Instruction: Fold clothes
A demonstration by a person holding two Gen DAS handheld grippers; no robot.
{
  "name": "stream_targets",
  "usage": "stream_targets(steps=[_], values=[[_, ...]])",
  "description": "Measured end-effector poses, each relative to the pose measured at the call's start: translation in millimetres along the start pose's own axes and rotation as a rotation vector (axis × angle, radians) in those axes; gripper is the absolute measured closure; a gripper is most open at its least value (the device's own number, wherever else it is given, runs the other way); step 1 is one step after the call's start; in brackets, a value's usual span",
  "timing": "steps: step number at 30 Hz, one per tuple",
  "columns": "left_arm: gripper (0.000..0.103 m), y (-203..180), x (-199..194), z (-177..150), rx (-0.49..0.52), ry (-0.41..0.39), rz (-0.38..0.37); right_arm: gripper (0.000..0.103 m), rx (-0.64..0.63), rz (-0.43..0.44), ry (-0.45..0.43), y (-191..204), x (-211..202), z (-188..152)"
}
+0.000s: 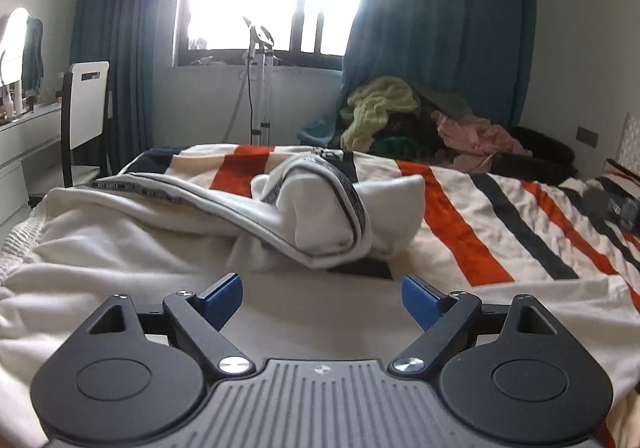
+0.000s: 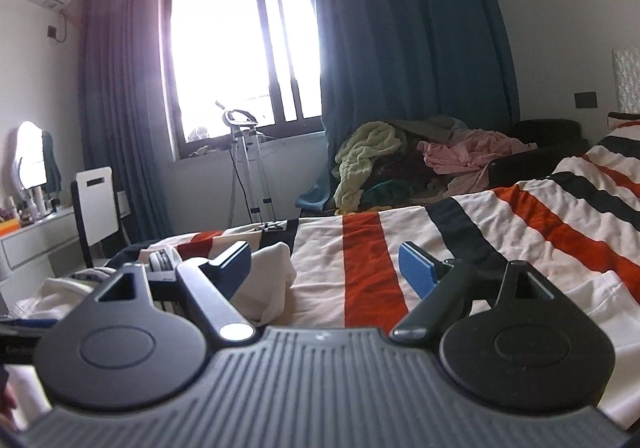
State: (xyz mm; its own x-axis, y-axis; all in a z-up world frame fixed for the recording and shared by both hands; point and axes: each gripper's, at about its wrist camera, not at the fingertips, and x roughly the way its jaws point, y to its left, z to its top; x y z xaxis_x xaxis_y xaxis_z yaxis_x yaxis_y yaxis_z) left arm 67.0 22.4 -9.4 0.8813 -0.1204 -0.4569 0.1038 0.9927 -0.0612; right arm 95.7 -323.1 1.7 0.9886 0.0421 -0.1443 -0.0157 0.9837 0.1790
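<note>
both tongs are wide open and hold nothing. the left tongs (image 1: 322, 298) hover low over the white garment (image 1: 160, 232), which lies crumpled on the striped bed (image 1: 480, 216) just ahead. the right tongs (image 2: 324, 268) have bare bedcover ahead, with the garment to their left. i judge the folding not begun; next, grip an edge and spread it. far behind lies a clothes pile (image 1: 400, 116).

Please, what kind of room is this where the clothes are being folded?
Most likely a bedroom in a home. A bed with a striped cover fills the foreground, blue curtains hang beside a window, and a heap of unfolded clothes lies at the far side.
</note>
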Motion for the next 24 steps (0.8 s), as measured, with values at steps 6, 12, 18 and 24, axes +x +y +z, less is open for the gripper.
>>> stream_targets(steps=[6, 12, 18, 24], values=[[0.013, -10, 0, -8, 0.04, 0.007, 0.014, 0.02, 0.004, 0.002, 0.007, -2, 1, -2], [0.011, -14, -4, -11, 0.054, 0.024, -0.025, 0.02, 0.037, 0.006, 0.03, -8, 2, -3], [0.01, -11, -7, -10, 0.041, 0.02, -0.035, 0.02, 0.011, 0.004, 0.055, -3, 6, -10], [0.01, -8, -9, -8, 0.018, 0.023, -0.042, 0.02, -0.01, -0.012, 0.086, -2, 13, -17]])
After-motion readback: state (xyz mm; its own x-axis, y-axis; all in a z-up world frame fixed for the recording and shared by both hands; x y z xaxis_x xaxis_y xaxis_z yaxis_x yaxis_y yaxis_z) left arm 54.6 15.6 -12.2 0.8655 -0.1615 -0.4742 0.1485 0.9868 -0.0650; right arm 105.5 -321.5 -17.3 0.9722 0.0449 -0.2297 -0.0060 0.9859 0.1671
